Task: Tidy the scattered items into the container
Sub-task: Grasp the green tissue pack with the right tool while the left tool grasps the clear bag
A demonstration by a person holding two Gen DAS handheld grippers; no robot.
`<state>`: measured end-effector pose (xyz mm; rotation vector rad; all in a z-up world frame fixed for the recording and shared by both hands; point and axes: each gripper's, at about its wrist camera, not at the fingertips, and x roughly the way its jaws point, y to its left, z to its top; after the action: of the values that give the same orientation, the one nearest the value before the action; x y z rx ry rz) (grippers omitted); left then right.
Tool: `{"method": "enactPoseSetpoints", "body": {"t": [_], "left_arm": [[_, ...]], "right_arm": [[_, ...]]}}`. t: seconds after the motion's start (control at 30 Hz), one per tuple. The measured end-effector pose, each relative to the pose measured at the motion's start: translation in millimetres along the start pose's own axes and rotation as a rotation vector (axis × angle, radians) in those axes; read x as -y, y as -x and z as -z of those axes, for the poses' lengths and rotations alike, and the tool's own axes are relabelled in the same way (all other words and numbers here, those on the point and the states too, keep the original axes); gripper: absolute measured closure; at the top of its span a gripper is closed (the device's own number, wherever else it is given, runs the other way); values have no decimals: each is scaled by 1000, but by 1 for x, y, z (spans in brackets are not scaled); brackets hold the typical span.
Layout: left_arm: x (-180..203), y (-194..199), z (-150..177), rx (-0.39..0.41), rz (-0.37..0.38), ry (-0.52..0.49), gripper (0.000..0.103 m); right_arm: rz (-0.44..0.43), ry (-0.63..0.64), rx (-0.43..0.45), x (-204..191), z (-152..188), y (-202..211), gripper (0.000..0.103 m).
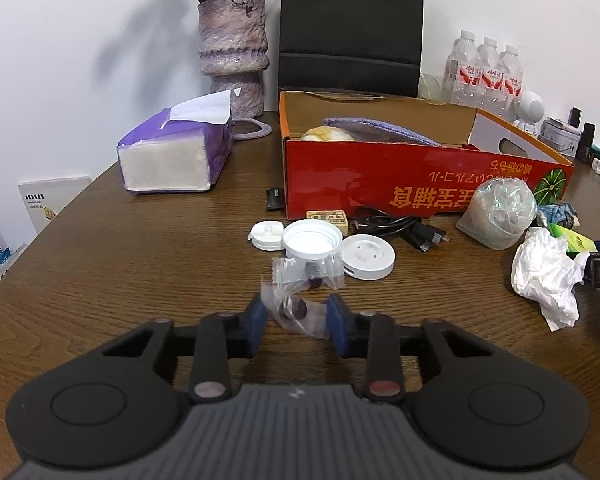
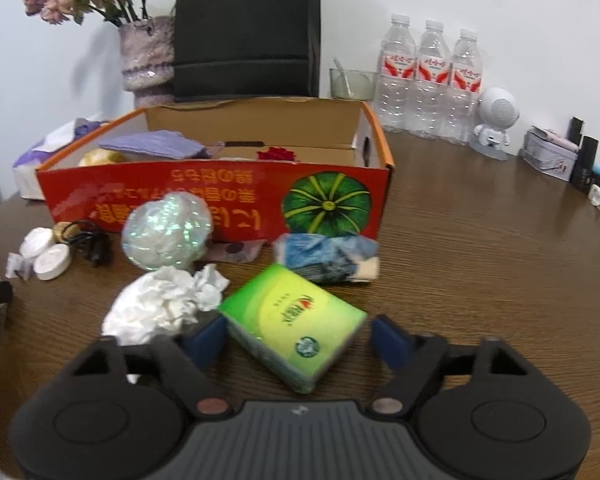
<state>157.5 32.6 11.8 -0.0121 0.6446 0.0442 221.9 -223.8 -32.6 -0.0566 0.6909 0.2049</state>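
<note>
A red open cardboard box (image 1: pixel 380 176) (image 2: pixel 220 200) stands at the back of the brown table and holds a purple cloth and other items. My left gripper (image 1: pixel 298 316) is open, its blue pads on either side of a small clear plastic bag (image 1: pixel 296 312) with dark round pieces. Beyond it lie another clear bag (image 1: pixel 308 270), white caps (image 1: pixel 312 240) and a white round disc (image 1: pixel 366 256). My right gripper (image 2: pixel 298 334) is open around a green tissue pack (image 2: pixel 296 324), not touching it. A crumpled white tissue (image 2: pixel 160 304) lies to its left.
A shiny wrapped ball (image 2: pixel 166 230), a blue crumpled bag (image 2: pixel 328 256) and a black cable (image 1: pixel 400 228) lie before the box. A purple tissue pack (image 1: pixel 176 152), vase (image 1: pixel 234 56), black bag (image 1: pixel 352 28), water bottles (image 2: pixel 428 76) and a small robot figure (image 2: pixel 494 120) stand behind.
</note>
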Motion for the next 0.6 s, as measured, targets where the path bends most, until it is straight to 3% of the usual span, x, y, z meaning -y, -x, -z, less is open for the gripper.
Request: {"method": "enactPoseSetpoints", "body": {"t": [0.27,0.6], "left_arm": [[-6,4,3,3,20,32,94],[-6,13,5,19,49,52,95]], "right_arm": [[-8,3,16,-3,6,10,47],[-22,12,66,-7,15,35,50]]}}
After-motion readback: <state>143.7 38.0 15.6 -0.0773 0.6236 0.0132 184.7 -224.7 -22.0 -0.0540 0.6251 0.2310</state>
